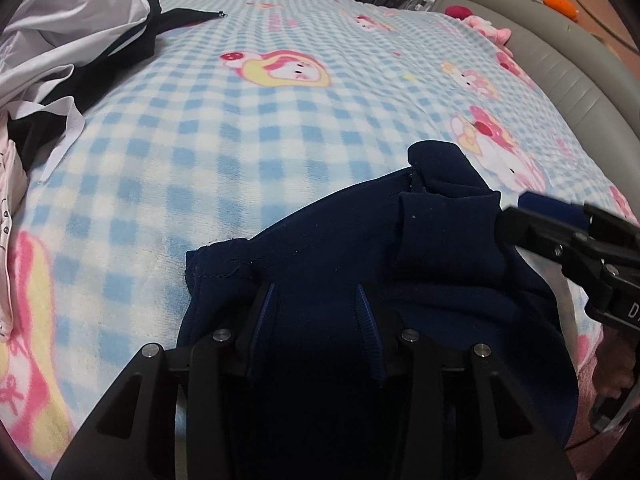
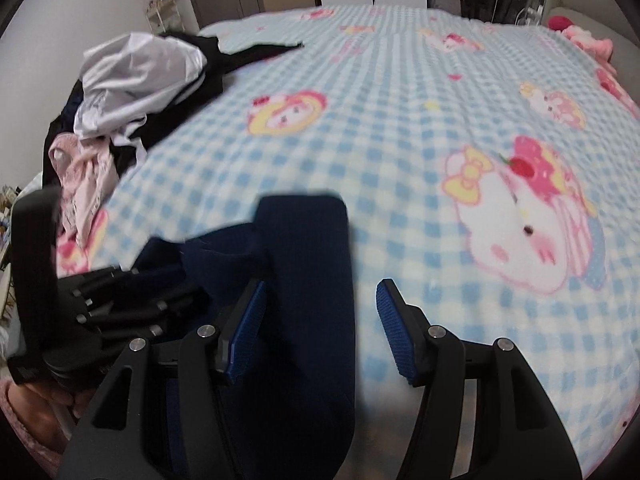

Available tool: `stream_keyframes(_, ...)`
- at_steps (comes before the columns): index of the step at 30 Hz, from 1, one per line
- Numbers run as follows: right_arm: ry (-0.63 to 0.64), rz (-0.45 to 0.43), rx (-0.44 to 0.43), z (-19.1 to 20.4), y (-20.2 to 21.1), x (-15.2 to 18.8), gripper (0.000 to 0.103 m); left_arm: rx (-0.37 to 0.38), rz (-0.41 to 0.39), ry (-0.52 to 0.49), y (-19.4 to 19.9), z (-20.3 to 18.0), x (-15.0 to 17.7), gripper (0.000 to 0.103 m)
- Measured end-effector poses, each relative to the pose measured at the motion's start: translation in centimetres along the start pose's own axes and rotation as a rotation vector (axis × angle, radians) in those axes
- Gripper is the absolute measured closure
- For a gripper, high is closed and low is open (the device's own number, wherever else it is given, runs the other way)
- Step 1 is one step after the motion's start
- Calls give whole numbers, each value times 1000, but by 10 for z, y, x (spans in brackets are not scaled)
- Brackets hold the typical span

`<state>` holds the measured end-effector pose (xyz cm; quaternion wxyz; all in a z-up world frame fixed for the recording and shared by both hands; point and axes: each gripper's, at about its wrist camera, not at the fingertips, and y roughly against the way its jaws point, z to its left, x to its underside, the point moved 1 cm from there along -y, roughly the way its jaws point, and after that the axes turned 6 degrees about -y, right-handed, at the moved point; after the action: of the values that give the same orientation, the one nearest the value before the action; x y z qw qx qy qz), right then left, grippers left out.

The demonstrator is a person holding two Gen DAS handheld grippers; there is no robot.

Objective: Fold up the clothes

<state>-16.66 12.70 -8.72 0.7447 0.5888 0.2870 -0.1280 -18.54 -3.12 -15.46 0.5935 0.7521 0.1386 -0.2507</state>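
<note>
A navy blue garment [image 1: 340, 248] lies bunched at the near edge of the bed, with a ribbed cuff or sleeve end [image 1: 444, 184] sticking up. My left gripper [image 1: 316, 320] stands open with the navy cloth between and under its blue pads. In the right wrist view the navy sleeve [image 2: 308, 272] runs between the fingers of my right gripper [image 2: 320, 320], which is open; its left pad [image 2: 244, 328] is close to the cloth and its right pad [image 2: 394, 328] stands apart. The right gripper shows in the left wrist view [image 1: 568, 240] just right of the cloth.
The bed carries a blue-and-white checked blanket [image 1: 280, 120] with pink cartoon prints. A heap of white, black and pink clothes [image 2: 132, 92] lies at the left side. A grey padded headboard [image 1: 560, 60] and pink plush toys [image 1: 484, 28] are at the far right.
</note>
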Motion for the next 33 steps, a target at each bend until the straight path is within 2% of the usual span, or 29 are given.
stream_keyframes(1, 26, -4, 14, 3, -1, -3, 44, -2, 0, -2, 1, 1, 2, 59)
stream_keyframes(6, -31, -13, 36, 0, -11, -31, 44, -11, -3, -11, 9, 0, 8, 59)
stream_keyframes(7, -47, -5, 11, 0, -12, -39, 44, -11, -3, -12, 10, 1, 8, 59)
stream_keyframes(8, -41, 14, -14, 3, -15, -44, 43, -9, -3, -11, 10, 1, 8, 59)
stream_keyframes(11, 91, 134, 10, 29, -37, -45, 43, -7, -3, -10, 7, 0, 6, 59)
stream_keyframes(13, 144, 194, 80, 32, -53, -37, 45, -5, -3, -10, 7, 1, 7, 59)
stream_keyframes(15, 110, 208, 132, 19, -58, -31, 45, -6, -3, -13, 7, 1, 7, 59)
stream_keyframes(21, 13, 152, 259, -30, -45, -26, 47, -5, 0, -17, 7, 2, 6, 59)
stream_keyframes(22, -9, 137, 300, -43, -42, -27, 52, -5, 0, -17, 7, 2, 6, 59)
stream_keyframes(25, -83, 86, 434, -82, -32, -31, 56, -7, -3, -16, 8, 1, 7, 59)
stream_keyframes(28, -235, 12, 340, -109, -4, -37, 55, 7, -34, -6, 13, 2, 9, 58)
stream_keyframes(29, -253, -13, 295, -105, 2, -38, 55, 14, -59, -1, 19, 2, 9, 58)
stream_keyframes(31, -202, -54, 184, -84, 16, -38, 55, 28, -115, 14, 35, 3, 8, 58)
stream_keyframes(33, -85, -38, 102, -54, 16, -36, 52, 38, -158, 53, 49, 9, 7, 58)
